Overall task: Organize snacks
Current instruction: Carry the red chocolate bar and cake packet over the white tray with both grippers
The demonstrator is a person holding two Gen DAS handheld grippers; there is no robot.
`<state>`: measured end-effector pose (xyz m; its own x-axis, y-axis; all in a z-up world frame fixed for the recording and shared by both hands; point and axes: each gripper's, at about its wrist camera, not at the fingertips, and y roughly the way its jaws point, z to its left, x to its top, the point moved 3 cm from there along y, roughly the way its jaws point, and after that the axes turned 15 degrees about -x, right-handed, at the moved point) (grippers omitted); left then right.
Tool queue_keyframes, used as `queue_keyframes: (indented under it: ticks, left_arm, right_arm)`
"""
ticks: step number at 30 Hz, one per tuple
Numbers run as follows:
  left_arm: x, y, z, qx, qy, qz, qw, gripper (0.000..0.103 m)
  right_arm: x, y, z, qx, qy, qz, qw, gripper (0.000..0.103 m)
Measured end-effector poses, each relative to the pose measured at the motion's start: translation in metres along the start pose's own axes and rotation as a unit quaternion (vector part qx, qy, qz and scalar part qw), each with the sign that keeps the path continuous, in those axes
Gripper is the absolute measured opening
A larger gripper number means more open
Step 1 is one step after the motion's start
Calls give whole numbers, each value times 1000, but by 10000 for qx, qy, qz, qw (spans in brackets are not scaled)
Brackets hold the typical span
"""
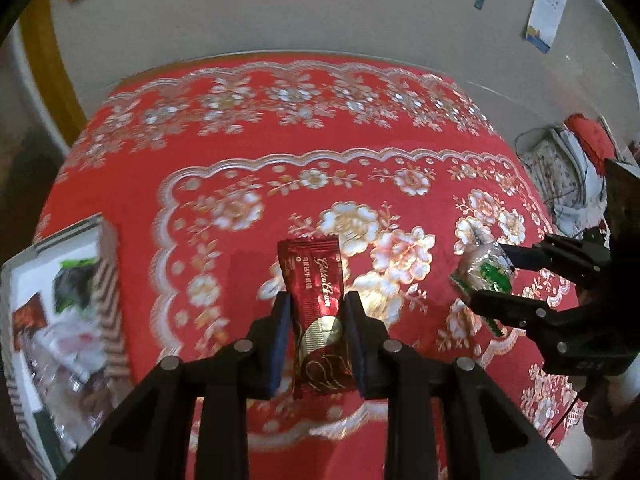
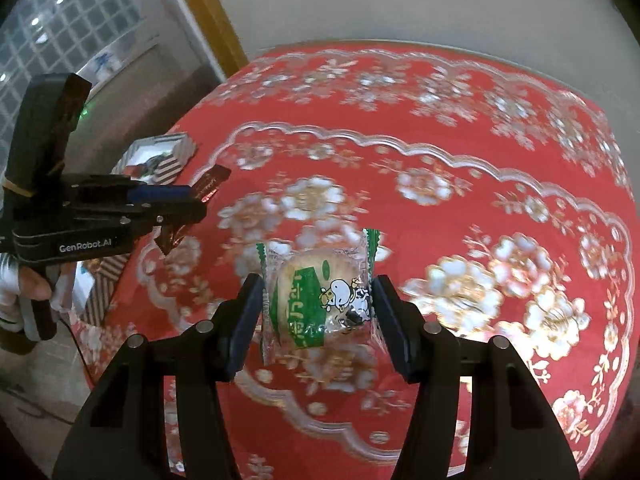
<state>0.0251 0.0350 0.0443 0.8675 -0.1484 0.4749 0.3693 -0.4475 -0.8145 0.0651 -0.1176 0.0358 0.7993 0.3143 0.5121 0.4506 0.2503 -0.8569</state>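
My left gripper (image 1: 316, 304) is shut on a dark red snack packet (image 1: 318, 320) with gold lettering, held above the red floral tablecloth (image 1: 280, 184). My right gripper (image 2: 316, 292) is shut on a clear rice-cracker packet (image 2: 320, 300) with green print and a cartoon cow. In the left wrist view the right gripper (image 1: 490, 276) holds that cracker packet (image 1: 484, 272) at the right. In the right wrist view the left gripper (image 2: 192, 204) holds the red packet (image 2: 208, 188) at the left, near a striped box (image 2: 160, 160).
The striped box (image 1: 108, 280) at the table's left edge holds several snack packets. A wall (image 1: 280, 8) lies behind the table. Bags and a red cushion (image 1: 584, 140) lie beyond the right edge. A calendar (image 1: 548, 4) hangs on the wall.
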Motion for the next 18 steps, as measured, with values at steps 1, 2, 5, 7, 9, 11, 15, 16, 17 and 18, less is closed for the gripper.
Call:
queue_keyframes:
  ticks: [1,2,5,7,9,11,15,16,17,18]
  left_arm:
    - [-3,-6,1,46,-15,-42,10000,29]
    - [-7,-13,2,101,-24,-89,9999,29]
    - [-17,-32,6,226,-129,-226,9994,29]
    - [-25,-44,9,310,-202,-344,9987,29]
    - [-32,-55,13,377,-289,-435,9979,29]
    - [-37,-65,18,445,-352,-505,9971,29]
    - [-45,-86,26,598,-422,-654,9952,29]
    - [-47,-91,28,638,-436,-686,9946,29]
    - [-49,-96,30,674,-454,-722,9941,29]
    - [-50,-101,31,711,-471,-757,9935,29]
  right_arm:
    - [2,-2,9,56,-85,-37,9999,56]
    - [3,-4,15,100,-146,-66,9998,56]
    - [8,-8,34,304,-323,-141,9989,56]
    - [11,-9,47,410,-451,-152,9980,56]
    - [15,-12,62,465,-639,-177,9967,56]
    - [20,-18,78,535,-825,-249,9948,56]
    - [27,-26,101,706,-1005,-351,9918,56]
    - [28,-27,105,726,-1045,-370,9912,56]
    - [30,-29,112,763,-1102,-399,9902,56]
    - [31,-29,116,790,-1112,-409,9898,56]
